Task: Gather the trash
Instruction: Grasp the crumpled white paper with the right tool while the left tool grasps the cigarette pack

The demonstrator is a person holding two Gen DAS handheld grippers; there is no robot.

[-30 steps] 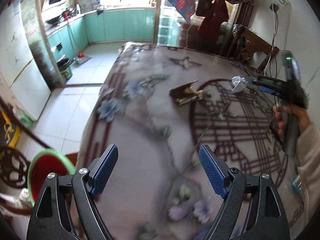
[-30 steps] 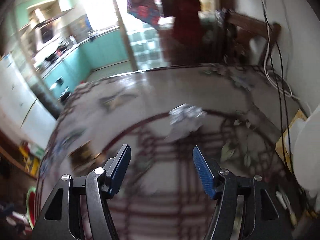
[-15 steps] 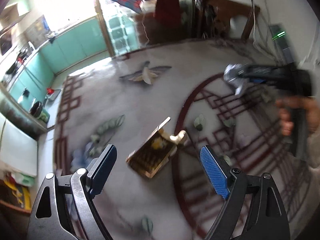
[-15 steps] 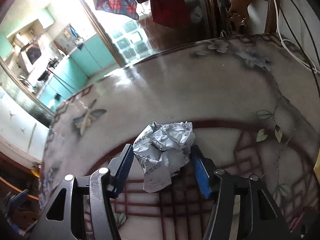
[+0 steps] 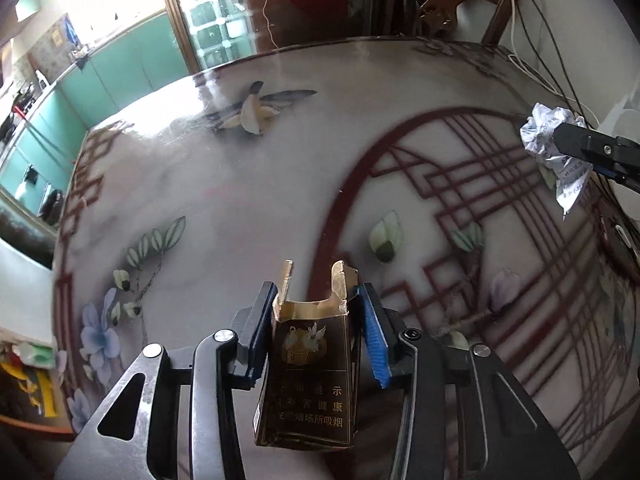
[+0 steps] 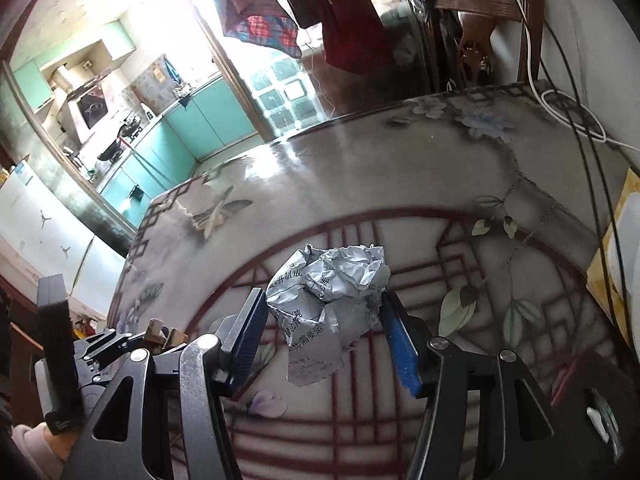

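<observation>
My left gripper [image 5: 316,332] is shut on an open, dark brown and gold cigarette pack [image 5: 310,376], held upright between the blue pads above the table. My right gripper [image 6: 324,336] is shut on a crumpled ball of white printed paper [image 6: 332,300], held above the table. In the left wrist view the paper ball [image 5: 554,152] shows at the far right in the right gripper's black fingers. In the right wrist view the left gripper with the pack's torn gold top [image 6: 160,334] shows at the lower left.
The round table [image 5: 240,208] has a glossy cloth with red lattice, flowers and a bird. White and black cables [image 6: 572,120] lie at its far right edge. A wooden chair [image 6: 480,24] stands behind the table. A yellow box [image 6: 612,264] sits at right.
My left gripper moved in over the cigarette pack and shut on it. My right gripper closed tighter on the paper ball and lifted it off the table.
</observation>
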